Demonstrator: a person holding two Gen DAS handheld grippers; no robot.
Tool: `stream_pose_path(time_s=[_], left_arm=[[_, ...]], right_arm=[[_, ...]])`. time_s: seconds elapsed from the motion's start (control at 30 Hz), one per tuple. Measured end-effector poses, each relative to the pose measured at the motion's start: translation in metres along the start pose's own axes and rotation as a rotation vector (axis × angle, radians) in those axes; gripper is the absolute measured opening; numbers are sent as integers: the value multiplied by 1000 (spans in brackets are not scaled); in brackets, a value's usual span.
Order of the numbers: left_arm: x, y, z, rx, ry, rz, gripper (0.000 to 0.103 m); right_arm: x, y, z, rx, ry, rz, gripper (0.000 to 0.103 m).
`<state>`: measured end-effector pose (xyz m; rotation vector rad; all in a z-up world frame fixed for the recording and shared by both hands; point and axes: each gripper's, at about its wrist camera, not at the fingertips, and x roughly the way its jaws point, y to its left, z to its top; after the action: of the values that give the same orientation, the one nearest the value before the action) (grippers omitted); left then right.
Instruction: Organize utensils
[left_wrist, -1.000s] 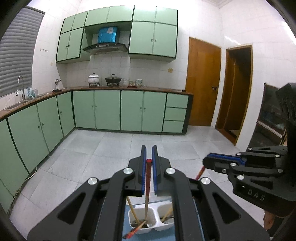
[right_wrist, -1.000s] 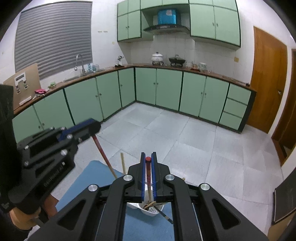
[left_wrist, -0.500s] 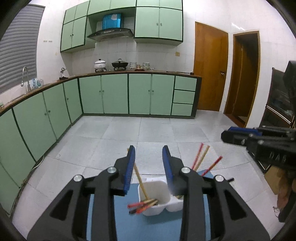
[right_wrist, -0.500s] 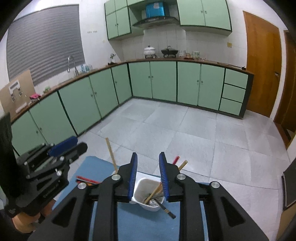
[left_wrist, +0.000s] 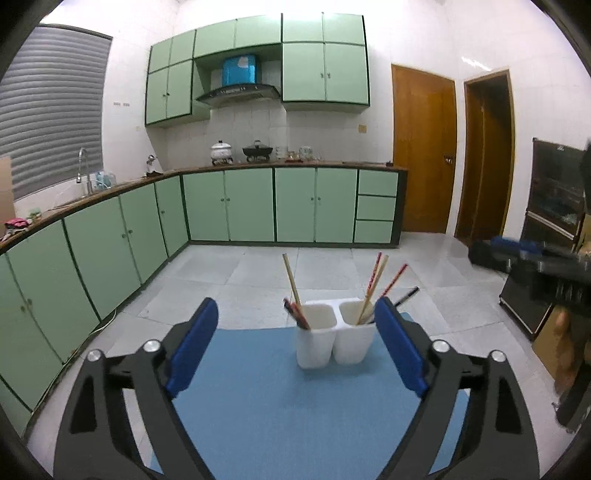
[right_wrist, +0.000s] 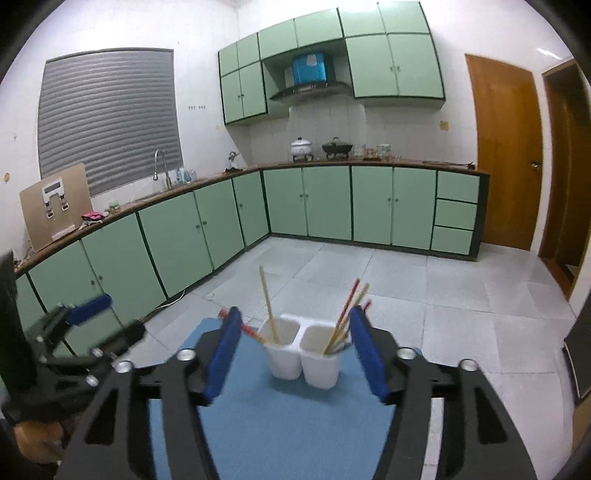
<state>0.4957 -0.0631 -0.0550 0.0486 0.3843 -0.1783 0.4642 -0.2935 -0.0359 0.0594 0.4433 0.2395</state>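
Observation:
A white two-compartment utensil holder (left_wrist: 330, 338) stands on a blue mat (left_wrist: 295, 406); it also shows in the right wrist view (right_wrist: 303, 350). Wooden, red and dark chopsticks (left_wrist: 375, 288) stick up from both compartments, and they show in the right wrist view (right_wrist: 345, 314) too. My left gripper (left_wrist: 297, 350) is open and empty, pulled back from the holder. My right gripper (right_wrist: 295, 350) is open and empty, also back from the holder. The right gripper (left_wrist: 532, 254) shows blurred at the right edge of the left wrist view; the left gripper (right_wrist: 81, 325) shows at the left of the right wrist view.
The blue mat (right_wrist: 273, 424) covers a small table above a tiled floor. Green base cabinets (left_wrist: 258, 203) line the far and left walls. A wooden door (left_wrist: 423, 151) is at the right. A dark cabinet (left_wrist: 546, 236) stands at the far right.
Both grippers were shut on red chopsticks above the holder, then opened and let them drop in. Both have since opened wider and drawn back and down from the holder.

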Motion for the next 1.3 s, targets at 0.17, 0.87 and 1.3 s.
stream_pose_path(time_s=[0.17, 0.87, 1.3], left_arm=[[-60, 4, -21, -14, -4, 30, 89], [-251, 15, -95, -73, 56, 88, 97], [-293, 9, -112, -81, 79, 117, 98]], right_arm=[[-47, 22, -47, 14, -15, -24, 75], [-210, 124, -134, -13, -81, -100, 97], [-240, 134, -146, 32, -67, -101, 97]])
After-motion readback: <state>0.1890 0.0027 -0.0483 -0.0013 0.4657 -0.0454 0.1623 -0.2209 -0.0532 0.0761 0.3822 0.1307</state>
